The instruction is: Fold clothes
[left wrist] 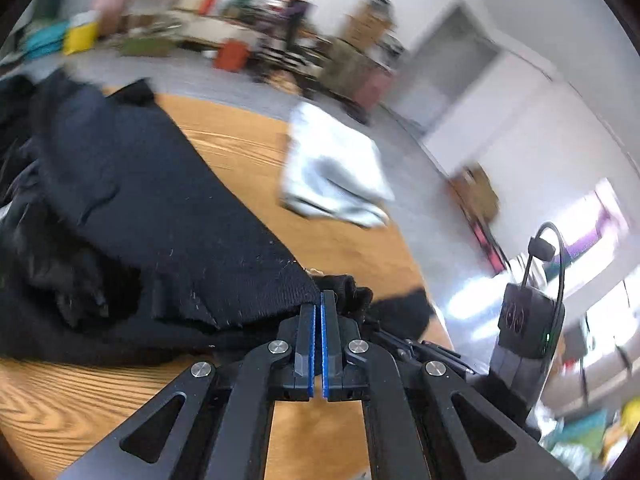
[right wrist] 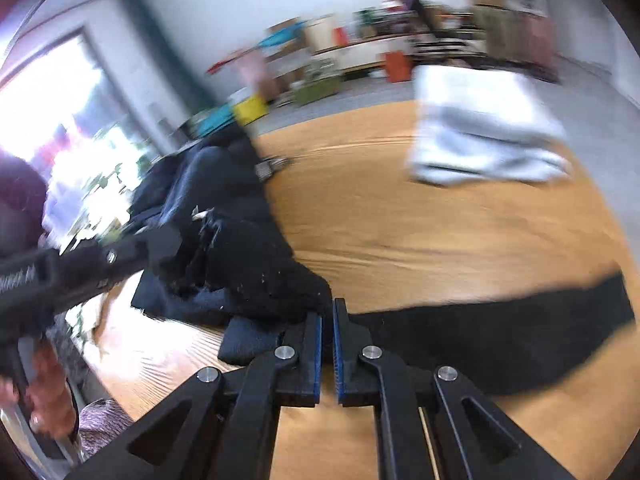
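1. From the left gripper (left wrist: 319, 300) I see its jaws pressed almost together with a dark knit edge pinched at the tips, so I judge it is gripping the black garment (left wrist: 152, 208). The bulk of that garment lies to the left of these jaws and runs away up-left in a long slope, bunched in a heap at the near left.

2. The garment rests on the desk (left wrist: 240, 144), partly lifted toward the grippers. Taking the garment as my landmark, bare wood shows beyond it and on its near side.

3. A folded pale cloth (left wrist: 332, 168) lies on the desk well apart from the black garment, on its far right side. It looks already squared up; both views are smeared, so I cannot read its edges.

4. From the right gripper (right wrist: 327, 312) the jaws stand nearly shut with black fabric between them, so I judge it too is clamped on the garment. The heap lies left of these jaws, and a flat black strip of it runs off to the right along the near desk.

5. In the right wrist view the left gripper reaches into the heap from the left, so both grippers hold the garment's near edge close together.

6. My reading: the garment's long axis runs away from both jaws, so any fold turns on carrying this near edge over along it.
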`<state>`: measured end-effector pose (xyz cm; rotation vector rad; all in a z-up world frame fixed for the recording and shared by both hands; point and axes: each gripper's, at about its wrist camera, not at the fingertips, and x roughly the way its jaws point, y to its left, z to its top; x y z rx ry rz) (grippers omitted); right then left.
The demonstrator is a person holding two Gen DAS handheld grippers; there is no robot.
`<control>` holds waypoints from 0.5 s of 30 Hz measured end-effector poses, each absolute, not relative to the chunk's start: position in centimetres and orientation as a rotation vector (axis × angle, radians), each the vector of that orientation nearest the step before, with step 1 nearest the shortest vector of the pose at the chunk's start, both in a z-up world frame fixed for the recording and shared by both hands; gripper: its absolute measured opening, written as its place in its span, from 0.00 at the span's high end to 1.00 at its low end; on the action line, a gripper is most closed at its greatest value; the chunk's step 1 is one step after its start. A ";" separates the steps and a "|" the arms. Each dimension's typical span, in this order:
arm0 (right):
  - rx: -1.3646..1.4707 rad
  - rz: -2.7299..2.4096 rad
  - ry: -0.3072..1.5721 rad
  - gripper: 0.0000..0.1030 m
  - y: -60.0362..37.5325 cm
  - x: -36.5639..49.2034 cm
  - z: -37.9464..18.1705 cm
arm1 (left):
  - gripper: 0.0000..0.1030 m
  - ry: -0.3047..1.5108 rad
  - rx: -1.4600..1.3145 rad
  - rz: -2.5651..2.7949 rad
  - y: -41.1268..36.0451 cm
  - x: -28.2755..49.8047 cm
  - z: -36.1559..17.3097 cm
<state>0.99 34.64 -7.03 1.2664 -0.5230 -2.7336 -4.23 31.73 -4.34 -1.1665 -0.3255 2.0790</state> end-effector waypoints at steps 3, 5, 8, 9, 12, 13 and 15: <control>1.306 -2.803 -0.635 0.94 39.0 5.1 -7.6 | 0.99 -0.297 -1.179 2.001 35.1 -2.8 -4.2; 1.345 -2.837 -0.671 0.94 41.2 6.9 -8.1 | 0.99 -0.237 -1.189 1.995 36.0 -2.4 -4.1; 1.371 -2.844 -0.670 0.84 43.2 7.6 -7.6 | 0.97 -0.211 -1.273 1.990 35.1 -2.9 -4.4; 1.364 -2.852 -0.664 0.79 43.2 7.6 -7.3 | 0.97 -0.231 -1.310 1.973 34.0 -3.1 -4.6; 1.314 -2.834 -0.553 0.51 41.2 6.8 -5.3 | 0.97 -0.355 -1.336 1.967 28.7 -3.2 -4.1; 1.297 -2.827 -0.517 0.51 40.5 6.6 -4.6 | 0.96 -0.393 -1.317 1.988 26.5 -3.1 -3.6; 1.263 -2.811 -0.446 0.48 39.1 6.1 -3.3 | 0.94 -0.470 -1.279 2.029 22.0 -2.9 -2.6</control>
